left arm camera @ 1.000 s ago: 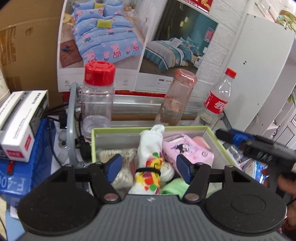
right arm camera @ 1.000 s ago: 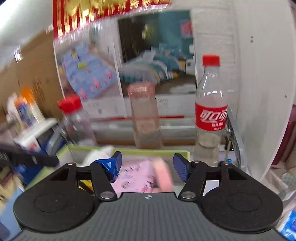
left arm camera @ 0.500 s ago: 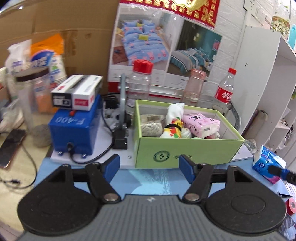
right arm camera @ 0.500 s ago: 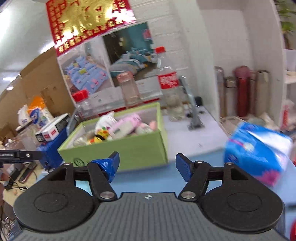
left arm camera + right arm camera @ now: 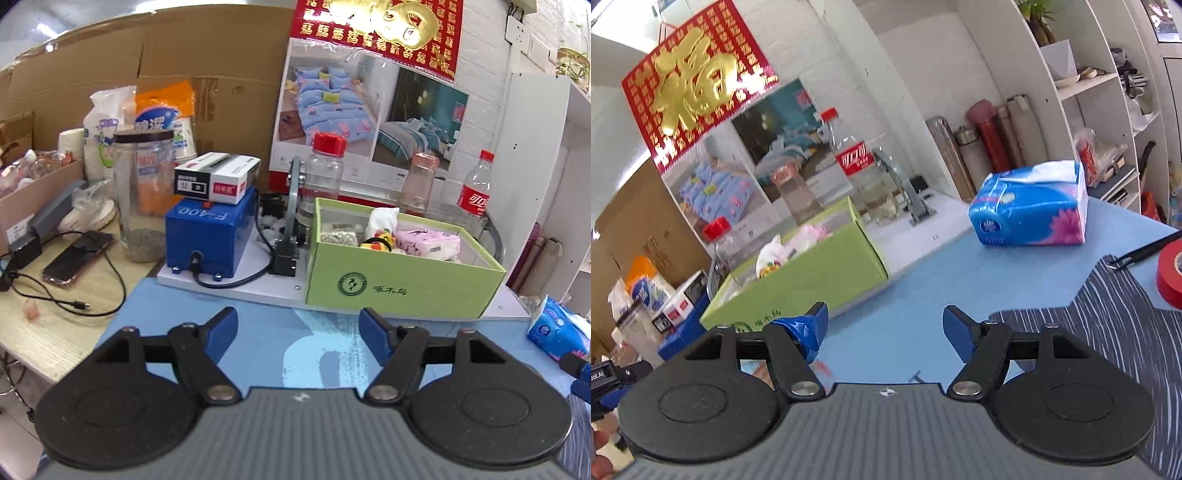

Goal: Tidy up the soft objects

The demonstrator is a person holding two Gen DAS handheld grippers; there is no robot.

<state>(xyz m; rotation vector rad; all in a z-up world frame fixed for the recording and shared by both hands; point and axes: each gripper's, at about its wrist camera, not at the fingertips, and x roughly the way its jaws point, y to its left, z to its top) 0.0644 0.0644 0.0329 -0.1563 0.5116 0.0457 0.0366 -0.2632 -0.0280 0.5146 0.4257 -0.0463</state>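
A green box (image 5: pixel 402 288) stands on the blue mat and holds soft things: a white patterned sock roll (image 5: pixel 382 225), a pink tissue pack (image 5: pixel 428 242) and a beige knit piece (image 5: pixel 338 236). The box also shows in the right wrist view (image 5: pixel 798 288). A blue tissue pack (image 5: pixel 1030 214) lies on the mat to the right, also at the edge of the left wrist view (image 5: pixel 557 326). My left gripper (image 5: pixel 298 326) is open and empty in front of the box. My right gripper (image 5: pixel 884 325) is open and empty, above the mat between the box and the blue pack.
A blue machine (image 5: pixel 208 230) with a white carton on top stands left of the box. Bottles (image 5: pixel 474 188) and a jar (image 5: pixel 142 195) stand behind. A phone (image 5: pixel 75 264) and cables lie at left. Red tape (image 5: pixel 1171 273), a striped cloth (image 5: pixel 1126 332) and shelves (image 5: pixel 1108 92) are at right.
Both grippers have pulled back from over the box and are now well in front of it. The right gripper has swung right, bringing the blue tissue pack into view.
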